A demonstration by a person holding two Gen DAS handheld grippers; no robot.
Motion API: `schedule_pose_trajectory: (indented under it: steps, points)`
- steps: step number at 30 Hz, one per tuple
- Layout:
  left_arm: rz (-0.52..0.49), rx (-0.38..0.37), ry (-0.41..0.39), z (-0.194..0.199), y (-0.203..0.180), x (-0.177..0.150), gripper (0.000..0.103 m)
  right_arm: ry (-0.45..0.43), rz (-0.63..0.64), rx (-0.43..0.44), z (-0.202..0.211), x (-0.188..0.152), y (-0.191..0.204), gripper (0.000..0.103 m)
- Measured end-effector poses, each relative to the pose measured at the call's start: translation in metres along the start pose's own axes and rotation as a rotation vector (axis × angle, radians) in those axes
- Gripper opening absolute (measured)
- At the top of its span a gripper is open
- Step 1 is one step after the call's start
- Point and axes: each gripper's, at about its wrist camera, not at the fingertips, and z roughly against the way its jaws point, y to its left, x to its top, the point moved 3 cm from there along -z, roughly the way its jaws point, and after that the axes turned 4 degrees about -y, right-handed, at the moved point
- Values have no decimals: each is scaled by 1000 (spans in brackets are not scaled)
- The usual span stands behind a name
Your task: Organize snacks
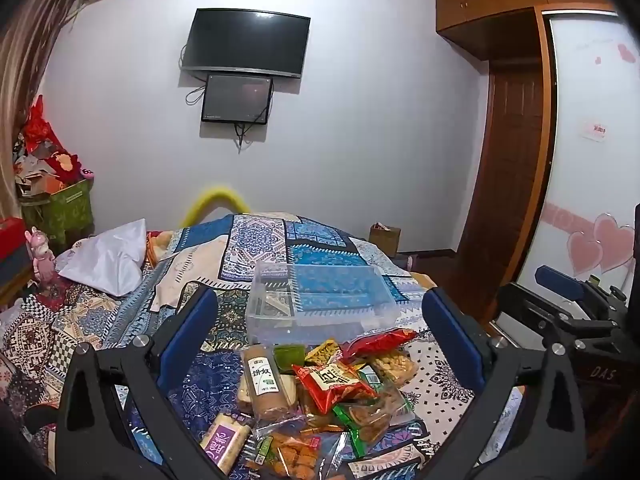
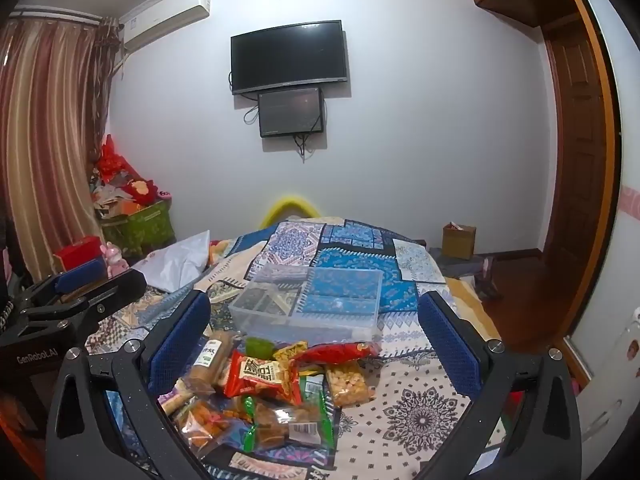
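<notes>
Left wrist view: one clear bin (image 1: pixel 320 300), one snack pile (image 1: pixel 320 396), two grippers' fingers (image 1: pixel 188 328) spread wide, empty.

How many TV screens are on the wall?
2. The big black TV hangs high on the white wall. A smaller dark screen is right under it, with cables dangling below. Both look switched off.
</notes>
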Motion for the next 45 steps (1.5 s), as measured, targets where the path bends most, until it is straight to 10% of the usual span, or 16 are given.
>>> schedule_pose_trajectory:
  steps: [45]
  points:
    - [-21, 6, -15, 5, -6, 6, 103, -1, -20, 12, 3, 2, 2, 103]
